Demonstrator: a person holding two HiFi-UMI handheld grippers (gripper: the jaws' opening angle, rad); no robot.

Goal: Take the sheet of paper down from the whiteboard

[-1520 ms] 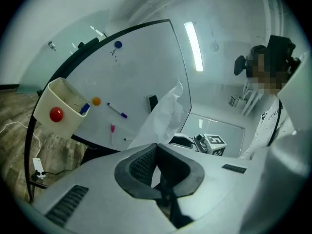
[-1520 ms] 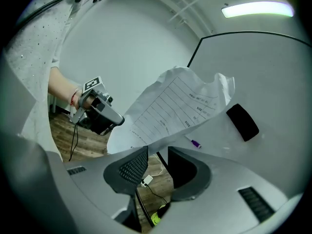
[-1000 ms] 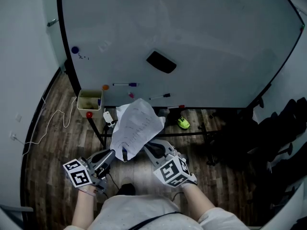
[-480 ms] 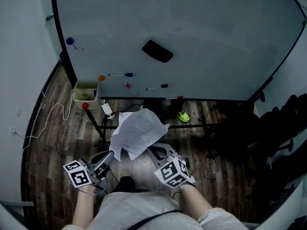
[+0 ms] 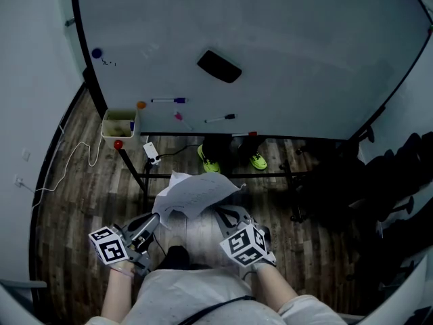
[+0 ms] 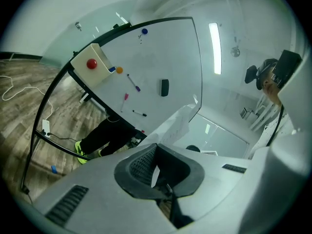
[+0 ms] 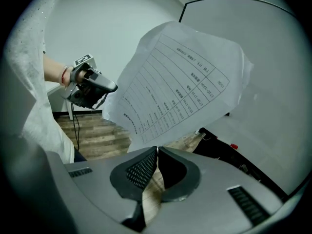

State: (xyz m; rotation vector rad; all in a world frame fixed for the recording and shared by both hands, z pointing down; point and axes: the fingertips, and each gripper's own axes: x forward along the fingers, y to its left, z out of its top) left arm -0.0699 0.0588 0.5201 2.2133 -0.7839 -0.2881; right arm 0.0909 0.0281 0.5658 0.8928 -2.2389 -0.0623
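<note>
The printed sheet of paper (image 5: pixel 195 193) is off the whiteboard (image 5: pixel 291 39) and hangs between my two grippers above the wooden floor. My left gripper (image 5: pixel 157 217) is shut on the sheet's left edge; in the left gripper view the paper (image 6: pixel 176 126) rises out of the closed jaws (image 6: pixel 156 165). My right gripper (image 5: pixel 220 214) is shut on the lower right edge, and the sheet (image 7: pixel 180 82) fans up from its tips (image 7: pixel 156 150) with its print readable. The left gripper (image 7: pixel 91 87) also shows there, at the sheet's far side.
On the board sit a black eraser (image 5: pixel 219 66), two markers (image 5: pixel 169 100) (image 5: pixel 220 118) and a blue magnet (image 5: pixel 97 53). A small box (image 5: pixel 120 122) hangs at its lower left. A person's green shoes (image 5: pixel 210 161) show behind the board's stand. Dark chairs (image 5: pixel 399 181) stand at right.
The sheet has come down and towards me, tipping from upright to nearly flat. Both grippers sank with it. A second green shoe now shows behind the stand.
</note>
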